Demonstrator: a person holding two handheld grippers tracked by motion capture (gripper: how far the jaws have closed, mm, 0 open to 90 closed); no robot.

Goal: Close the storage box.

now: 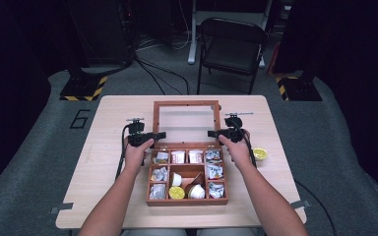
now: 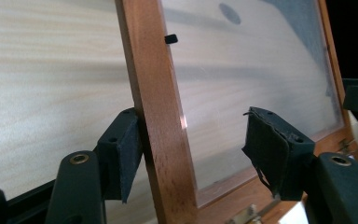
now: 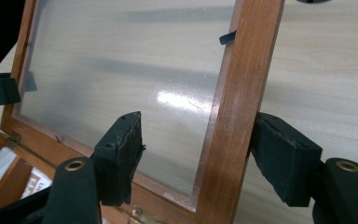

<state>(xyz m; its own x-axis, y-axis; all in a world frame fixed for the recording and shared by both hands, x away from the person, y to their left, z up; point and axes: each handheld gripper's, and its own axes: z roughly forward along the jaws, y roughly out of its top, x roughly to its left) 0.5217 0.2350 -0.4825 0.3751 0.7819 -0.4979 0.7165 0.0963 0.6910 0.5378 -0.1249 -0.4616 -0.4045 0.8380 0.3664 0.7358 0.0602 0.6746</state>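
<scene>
Straddling the left rail of the glass-paned lid (image 1: pixel 186 120), the left gripper (image 1: pixel 160 135) is standing partly open: its outer pad is touching the wood, its inner pad hanging clear over the glass. The right gripper (image 1: pixel 212 133) is bracketing the lid's right rail likewise, outer pad against the frame, inner pad apart. The lid is standing raised behind the wooden compartment box (image 1: pixel 187 200), on the table (image 1: pixel 103 162).

Both forearms reach forward from below, the left gripper (image 1: pixel 160 134) and right gripper (image 1: pixel 211 133) pointing inward toward each other at equal height, each with jaws parted, one pad touching and one clear.
</scene>
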